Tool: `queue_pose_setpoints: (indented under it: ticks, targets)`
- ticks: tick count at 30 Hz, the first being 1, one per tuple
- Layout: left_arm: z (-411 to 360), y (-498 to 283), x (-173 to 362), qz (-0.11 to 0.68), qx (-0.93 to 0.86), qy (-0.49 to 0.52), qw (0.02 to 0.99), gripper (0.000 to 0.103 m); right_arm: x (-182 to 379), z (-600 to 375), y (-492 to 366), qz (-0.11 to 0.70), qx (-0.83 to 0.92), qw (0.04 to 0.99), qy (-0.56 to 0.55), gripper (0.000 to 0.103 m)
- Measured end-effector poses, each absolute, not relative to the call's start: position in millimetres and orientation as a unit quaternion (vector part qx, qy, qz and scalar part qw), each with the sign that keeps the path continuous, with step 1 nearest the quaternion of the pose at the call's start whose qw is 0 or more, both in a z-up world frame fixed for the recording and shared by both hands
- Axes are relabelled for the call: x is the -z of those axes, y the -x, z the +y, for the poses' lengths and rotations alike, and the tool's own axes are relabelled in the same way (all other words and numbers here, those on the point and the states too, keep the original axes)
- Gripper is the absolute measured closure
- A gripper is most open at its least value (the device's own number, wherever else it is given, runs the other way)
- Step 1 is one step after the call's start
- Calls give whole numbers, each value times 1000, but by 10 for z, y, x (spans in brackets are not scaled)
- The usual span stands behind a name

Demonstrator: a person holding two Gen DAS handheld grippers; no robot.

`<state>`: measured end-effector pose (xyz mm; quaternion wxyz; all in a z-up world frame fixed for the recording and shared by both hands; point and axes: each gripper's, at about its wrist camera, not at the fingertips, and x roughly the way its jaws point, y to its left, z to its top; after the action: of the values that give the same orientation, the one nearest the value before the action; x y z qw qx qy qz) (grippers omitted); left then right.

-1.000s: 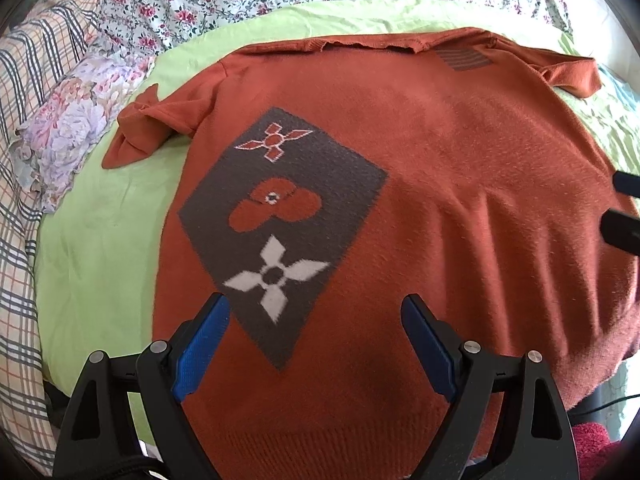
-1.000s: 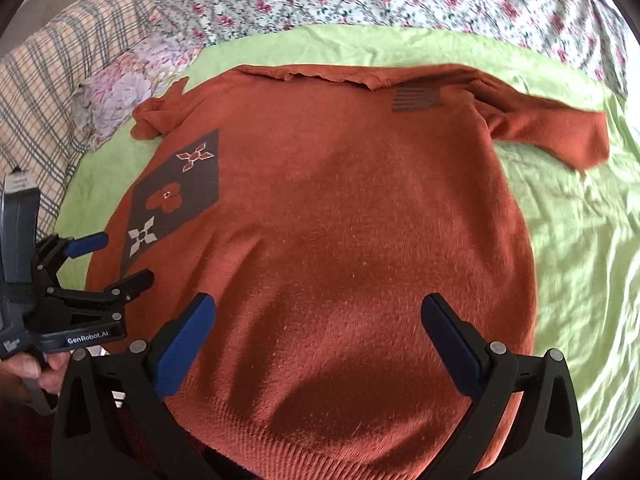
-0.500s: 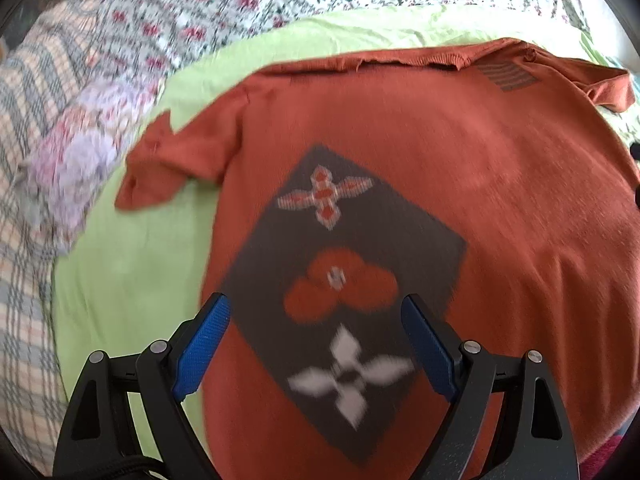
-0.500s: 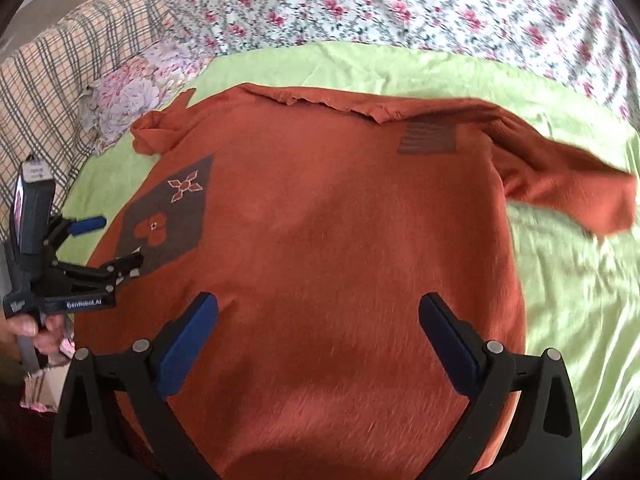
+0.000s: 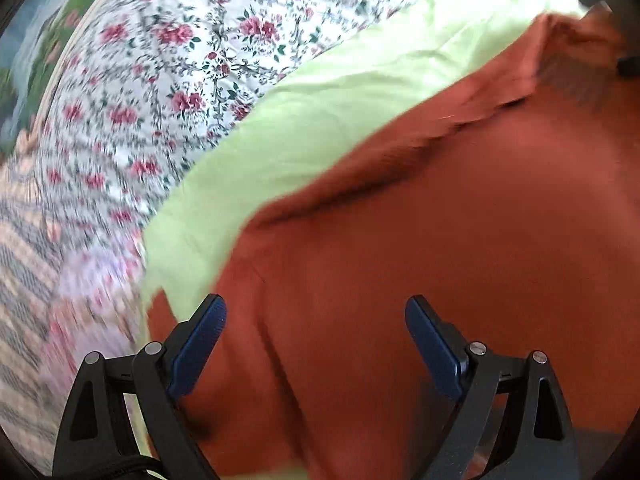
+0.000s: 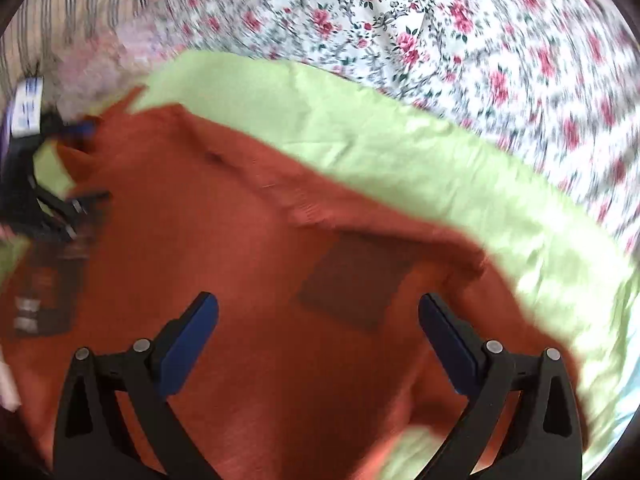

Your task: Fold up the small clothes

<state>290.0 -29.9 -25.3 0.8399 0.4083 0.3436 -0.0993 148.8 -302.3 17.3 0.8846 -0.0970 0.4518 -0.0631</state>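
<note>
A rust-orange knit sweater point(image 5: 460, 248) lies spread flat on a light green sheet point(image 5: 304, 108). My left gripper point(image 5: 316, 336) hovers open low over its left shoulder and sleeve, nothing between the blue pads. In the right wrist view the sweater point(image 6: 240, 264) fills the lower frame, with a small dark striped patch point(image 6: 356, 280) near the right shoulder. My right gripper point(image 6: 318, 332) is open just above that area, holding nothing. The left gripper point(image 6: 76, 160) shows at the far left of that view, by the left sleeve. Both views are motion-blurred.
A floral bedspread point(image 6: 440, 28) covers the bed beyond the green sheet point(image 6: 400, 132). A plaid blanket point(image 5: 24, 264) and a pale flowered cloth point(image 5: 96, 276) lie to the left. The dark diamond motif point(image 6: 48, 292) of the sweater shows at the left edge.
Both grippers have swept forward and down toward the sweater's shoulders and collar. The diamond motif has left the left wrist view. Both stay open.
</note>
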Motion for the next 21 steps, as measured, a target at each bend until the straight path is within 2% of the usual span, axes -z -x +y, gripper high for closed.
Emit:
queue_pose_setpoints:
  ticks: [9, 10, 11, 12, 13, 14, 15, 16, 17, 21]
  targets:
    - [-418, -3767, 384, 299, 49, -445, 843, 11, 168, -3396, -2247, 488, 86, 841, 215, 3]
    - [-456, -3821, 383, 294, 52, -446, 844, 11, 209, -3371, -2280, 488, 84, 838, 230, 9]
    - [-493, -3841, 368, 291, 56, -445, 845, 11, 245, -3338, -2307, 485, 80, 836, 244, 22]
    - [-532, -3875, 361, 289, 66, -442, 847, 13, 283, -3322, -2347, 485, 75, 833, 254, 29]
    - [-567, -3886, 352, 289, 77, -437, 848, 17, 302, -3323, -2376, 487, 71, 833, 252, 43]
    - [-593, -3893, 346, 296, 93, -427, 849, 35, 309, -3334, -2397, 488, 68, 836, 243, 60]
    - [-611, -3907, 333, 311, 118, -411, 849, 65, 308, -3364, -2420, 488, 63, 840, 228, 67]
    - [-625, -3911, 307, 329, 144, -392, 847, 82, 295, -3402, -2439, 486, 59, 846, 211, 82]
    - [-637, -3928, 281, 342, 161, -372, 848, 95, 257, -3465, -2438, 482, 57, 855, 185, 90]
    - [-666, -4048, 174, 352, 163, -321, 864, 97, -13, -3815, -2408, 452, 43, 890, 42, 94]
